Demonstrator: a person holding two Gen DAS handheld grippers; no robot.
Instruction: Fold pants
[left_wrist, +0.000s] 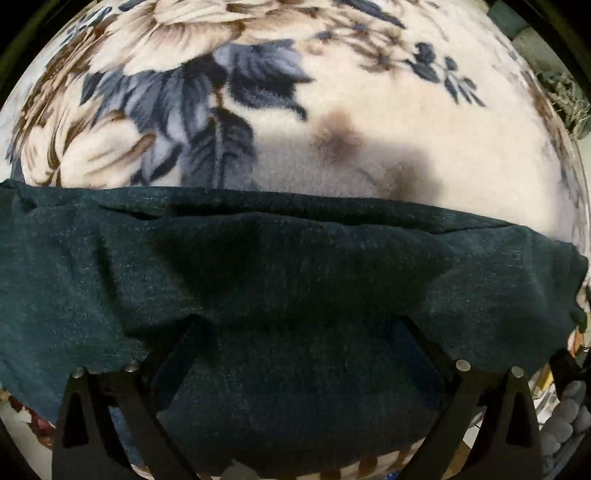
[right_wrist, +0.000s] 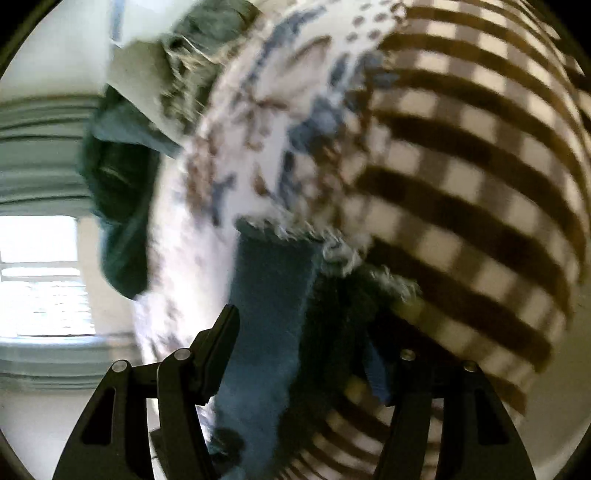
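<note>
Dark teal pants (left_wrist: 280, 273) lie in a wide folded band across a floral fleece blanket (left_wrist: 388, 122). My left gripper (left_wrist: 295, 332) stands over them with its jaws wide apart; the cloth drapes over and hides both fingertips. In the blurred right wrist view a strip of the same dark teal cloth (right_wrist: 269, 317) runs between the fingers of my right gripper (right_wrist: 303, 332), whose jaws are apart. The right finger is partly hidden by the cloth. I cannot tell whether either gripper pinches the cloth.
A brown and cream checked blanket (right_wrist: 480, 177) lies beside the floral one (right_wrist: 258, 122). A green bundle (right_wrist: 118, 206) lies at the bed's edge, with a bright window (right_wrist: 40, 277) behind. Clutter shows at the right edge of the left view (left_wrist: 565, 417).
</note>
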